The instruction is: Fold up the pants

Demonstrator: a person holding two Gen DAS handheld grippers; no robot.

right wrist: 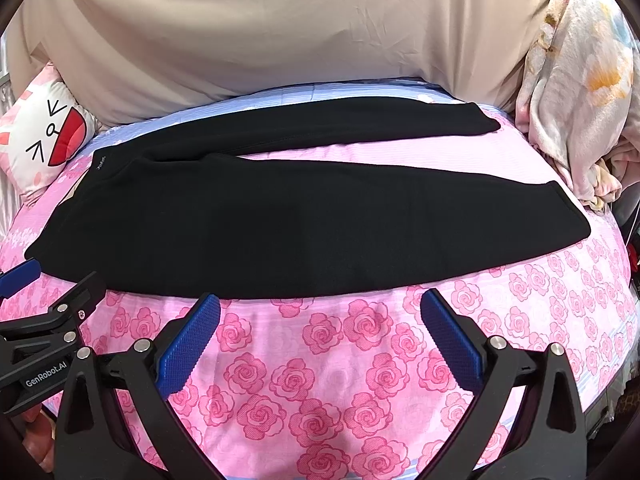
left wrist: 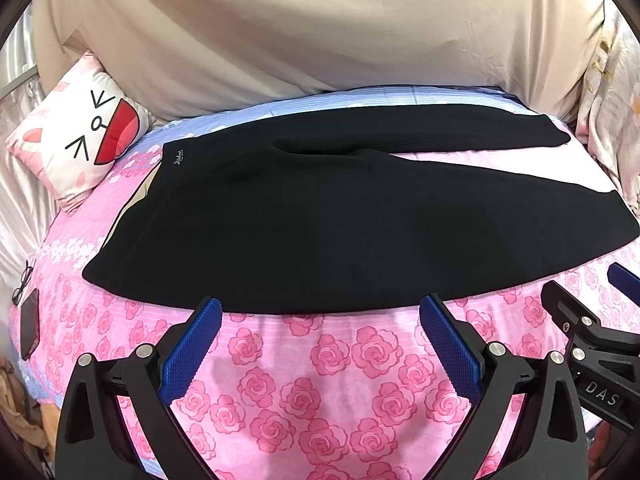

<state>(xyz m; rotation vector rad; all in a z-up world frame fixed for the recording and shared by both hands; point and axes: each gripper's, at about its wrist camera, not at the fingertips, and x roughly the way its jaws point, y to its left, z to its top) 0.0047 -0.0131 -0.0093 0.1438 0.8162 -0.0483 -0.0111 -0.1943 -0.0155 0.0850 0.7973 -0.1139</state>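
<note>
Pink rose-printed cotton bedsheet (left wrist: pixel 320 380) lies bare between my spread blue-padded fingers; both my left gripper (left wrist: pixel 320 316) and right gripper (right wrist: pixel 320 312) are released and hold nothing. Just beyond the fingertips of both lie the black knit pants (left wrist: pixel 320 232), flat, waistband off to the left of my fingers, legs fanned to the right. I judge the risk is pinching the sheet along with the hem, since the soft dark fabric hides its edge and layers.

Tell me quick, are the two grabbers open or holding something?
Left gripper: jaws open, holding nothing, just short of the black pants.
Right gripper: jaws open, holding nothing.
</note>
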